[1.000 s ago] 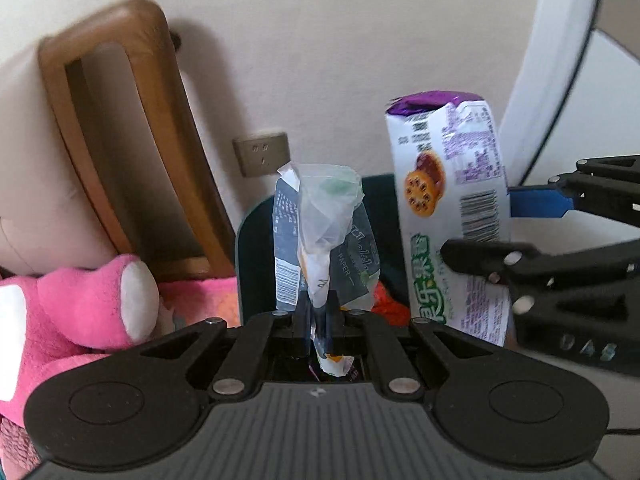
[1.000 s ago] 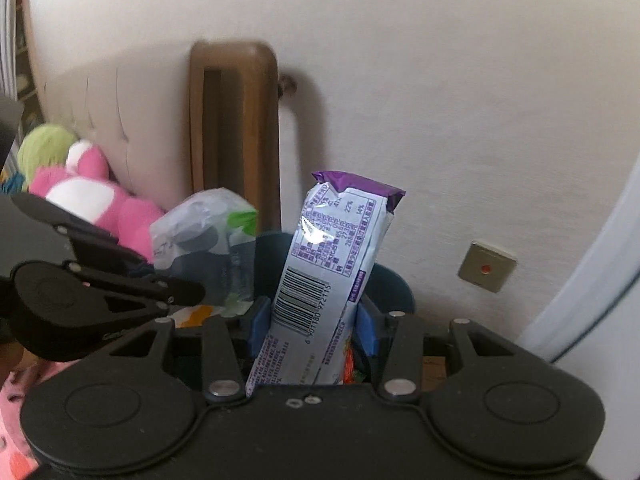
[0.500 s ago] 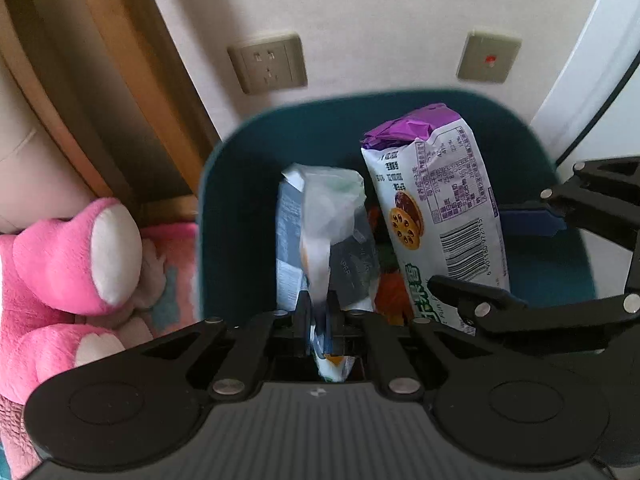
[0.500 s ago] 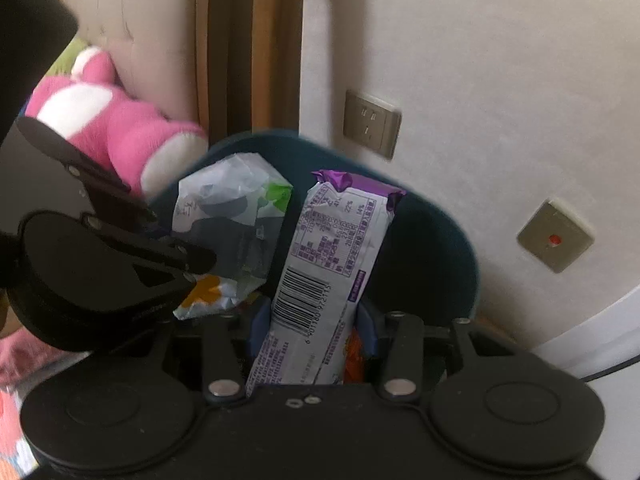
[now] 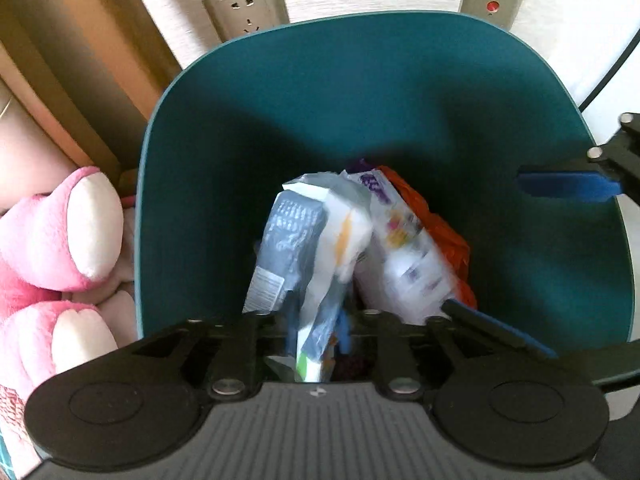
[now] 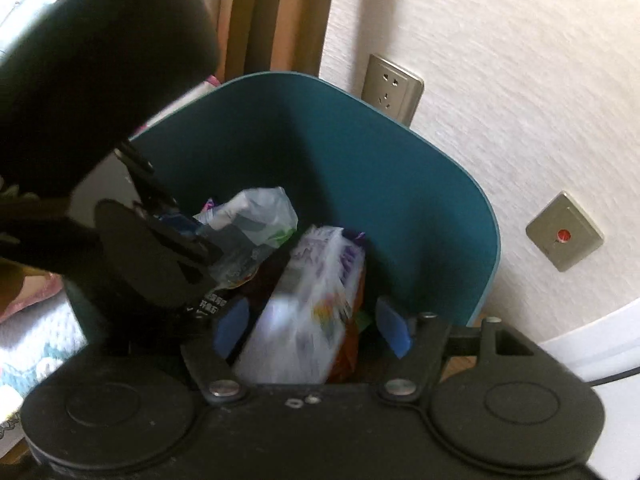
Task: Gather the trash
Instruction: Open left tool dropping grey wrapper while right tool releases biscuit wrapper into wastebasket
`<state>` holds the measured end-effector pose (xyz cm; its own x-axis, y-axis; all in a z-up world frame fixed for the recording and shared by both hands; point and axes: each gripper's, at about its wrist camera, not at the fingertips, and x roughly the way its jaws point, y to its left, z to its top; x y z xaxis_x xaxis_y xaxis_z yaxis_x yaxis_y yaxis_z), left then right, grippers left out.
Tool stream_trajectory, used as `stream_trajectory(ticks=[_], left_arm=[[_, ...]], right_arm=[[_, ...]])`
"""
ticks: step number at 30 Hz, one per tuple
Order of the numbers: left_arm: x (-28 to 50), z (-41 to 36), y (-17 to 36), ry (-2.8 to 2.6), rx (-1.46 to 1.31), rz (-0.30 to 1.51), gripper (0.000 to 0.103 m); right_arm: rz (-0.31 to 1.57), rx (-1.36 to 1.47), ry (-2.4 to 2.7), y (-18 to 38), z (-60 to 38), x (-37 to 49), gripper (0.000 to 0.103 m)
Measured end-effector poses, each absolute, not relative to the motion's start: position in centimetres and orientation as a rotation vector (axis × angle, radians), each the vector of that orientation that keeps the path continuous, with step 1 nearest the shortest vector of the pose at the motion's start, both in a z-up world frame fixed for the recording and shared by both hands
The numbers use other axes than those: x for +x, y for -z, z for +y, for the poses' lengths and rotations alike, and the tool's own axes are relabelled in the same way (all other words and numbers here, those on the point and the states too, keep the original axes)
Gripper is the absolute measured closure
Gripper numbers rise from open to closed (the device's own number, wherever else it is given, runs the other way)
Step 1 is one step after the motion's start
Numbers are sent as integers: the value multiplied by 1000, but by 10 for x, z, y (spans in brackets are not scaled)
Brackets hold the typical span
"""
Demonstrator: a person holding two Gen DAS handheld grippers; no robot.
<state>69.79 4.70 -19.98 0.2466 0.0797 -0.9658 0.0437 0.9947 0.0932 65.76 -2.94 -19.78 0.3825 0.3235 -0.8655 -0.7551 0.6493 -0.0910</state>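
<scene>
Pink plush toy [image 5: 52, 248] beside wall socket [image 5: 246, 8] (white wall).

**Both wrappers over the bin**

The bin [image 5: 400, 92] stands against the wall, a power socket [image 5: 246, 8] and a wall switch [image 5: 494, 0] behind it. Left of the bin sits a plush toy [image 5: 60, 240]. Inside, the crumpled wrapper [image 5: 304, 248] lies left of the biscuit packet [image 5: 408, 256], the two touching. The left hand-held gripper [image 5: 316, 336] is at the near rim, with the right hand-held gripper [image 6: 312, 328] just beside it.
</scene>
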Motion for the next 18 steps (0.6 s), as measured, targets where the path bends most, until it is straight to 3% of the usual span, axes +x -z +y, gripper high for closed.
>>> stream_trajectory(ticks=[1,6,18], left_arm=[[695,50,198,-26,100,1316,62],[678,58,178,3,77,1240,51],[599,76,103,129,66,1019,50]], right_arm=[[940,-534,-725,196,-28,656,32],[899,-486,-700,176,-35,642,30],[857,-174,-602,112,-75,594,24]])
